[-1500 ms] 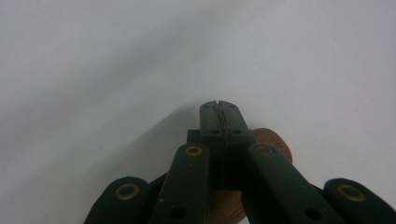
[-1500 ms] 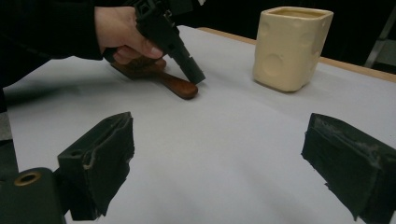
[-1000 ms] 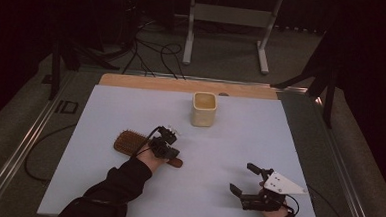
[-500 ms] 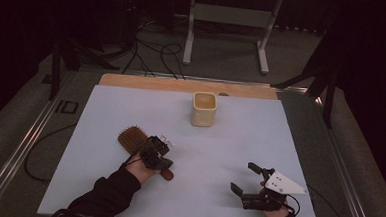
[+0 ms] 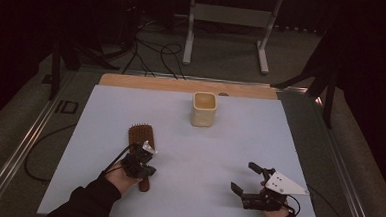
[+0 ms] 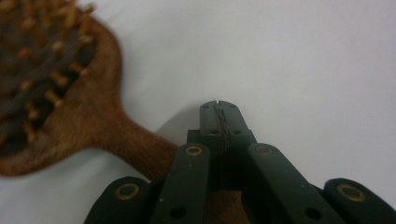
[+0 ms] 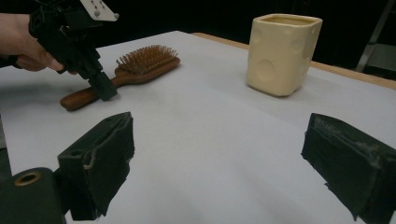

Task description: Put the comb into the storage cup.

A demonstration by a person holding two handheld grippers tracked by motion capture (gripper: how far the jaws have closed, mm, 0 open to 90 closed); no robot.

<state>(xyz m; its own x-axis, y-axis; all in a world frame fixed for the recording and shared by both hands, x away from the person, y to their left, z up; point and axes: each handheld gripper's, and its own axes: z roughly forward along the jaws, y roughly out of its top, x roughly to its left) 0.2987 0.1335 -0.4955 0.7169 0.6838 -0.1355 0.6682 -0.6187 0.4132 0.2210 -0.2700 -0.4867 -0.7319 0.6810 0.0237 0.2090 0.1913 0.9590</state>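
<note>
Item: wooden hairbrush [image 5: 141, 139], lying bristles-up on the white bench [image 5: 229, 140], near the left front, head pointing away from the person, handle toward them. Left gripper [image 5: 139, 162]: jaws clenched together with nothing between them, tips set just beside the handle [image 6: 140, 151] and above it; whether they touch the wood is hard to tell from the blurred close view. Right gripper [image 5: 249, 184]: jaws spread wide, empty, resting low near the right front of the bench, well apart from the brush. Cream cup [image 5: 204, 109]: upright toward the far middle, apart from everything. Hazards, as judged: closed jaws cannot take hold, so any contact now is a push; a nudge on the narrow handle would likely pivot the brush about its heavier head and swing the handle out of line. The rounded handle may roll or slip if later pinched off-centre. Pressing down at the handle end could tip the head up. The cup looks safe unless the brush is shoved far forward.
</note>
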